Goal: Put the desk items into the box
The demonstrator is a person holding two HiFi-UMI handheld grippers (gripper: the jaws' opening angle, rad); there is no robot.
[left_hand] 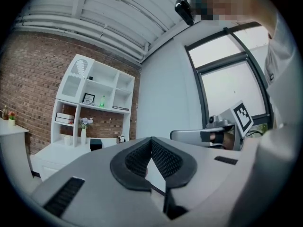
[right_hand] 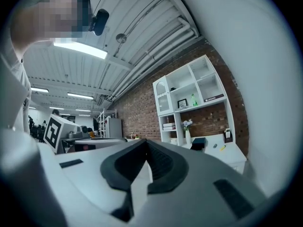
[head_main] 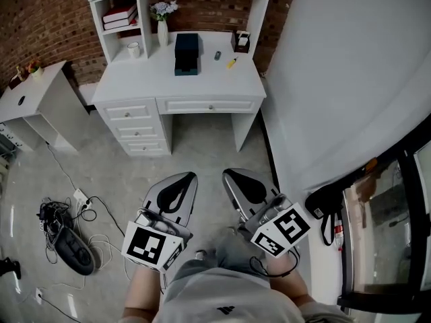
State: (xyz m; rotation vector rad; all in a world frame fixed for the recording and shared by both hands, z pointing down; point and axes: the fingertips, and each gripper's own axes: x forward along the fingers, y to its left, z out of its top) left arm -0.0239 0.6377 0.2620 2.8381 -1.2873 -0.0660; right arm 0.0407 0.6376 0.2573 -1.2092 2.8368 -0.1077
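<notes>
I am looking steeply down in the head view at both grippers, held side by side above grey floor and well apart from the white desk (head_main: 222, 79). The left gripper (head_main: 187, 179) and the right gripper (head_main: 230, 175) each have their jaws pressed together at the tips, gripping nothing; their own views show that plainly. The dark box (head_main: 186, 52) sits mid-desktop, with a small grey item (head_main: 217, 56) and a small yellow item (head_main: 231, 62) lying just to its right, a small dark holder (head_main: 241, 41) behind them, and a vase of flowers (head_main: 162, 24) and a cup (head_main: 134, 48) to its left. Only the head view gives me the drawers, the side table (head_main: 40, 99) and the tangle of cables (head_main: 64, 224) on the floor, off to the left. The gripper views add the hutch's upper shelves, with a picture frame (left_hand: 88, 98) and a green bottle (left_hand: 102, 101). The left gripper view alone shows the window (left_hand: 227, 84); the right gripper view alone shows ceiling lights (right_hand: 80, 49) and metal shelving (right_hand: 102, 122).
</notes>
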